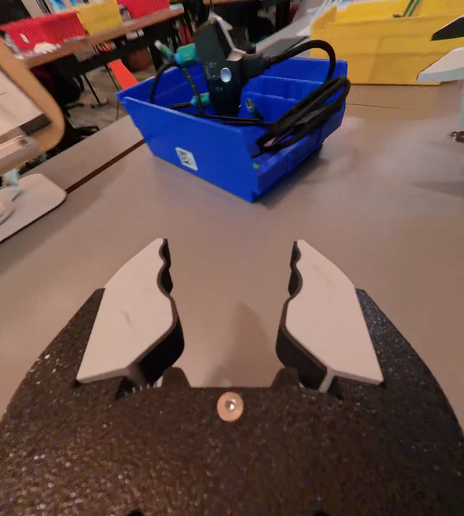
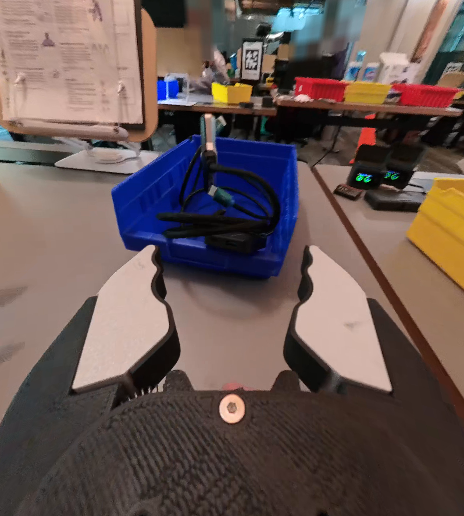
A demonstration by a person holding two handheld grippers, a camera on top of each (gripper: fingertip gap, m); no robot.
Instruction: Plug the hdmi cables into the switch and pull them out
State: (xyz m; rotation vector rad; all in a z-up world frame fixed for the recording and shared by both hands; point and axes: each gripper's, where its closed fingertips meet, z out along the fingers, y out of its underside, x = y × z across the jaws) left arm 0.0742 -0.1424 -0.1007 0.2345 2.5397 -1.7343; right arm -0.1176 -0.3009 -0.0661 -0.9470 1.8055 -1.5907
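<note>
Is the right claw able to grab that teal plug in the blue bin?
Probably yes. The right claw is open and empty, facing the blue bin. The teal plug lies uncovered on top, though black cables coil close beneath it.

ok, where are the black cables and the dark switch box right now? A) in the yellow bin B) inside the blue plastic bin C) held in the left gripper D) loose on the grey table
B: the black cables and dark switch box sit in the blue plastic bin; both the left gripper and right gripper are open and empty.

Switch (image 1: 219, 75) and cables (image 1: 303, 117) in bin (image 1: 211, 148) on table (image 1: 337, 223).
</note>
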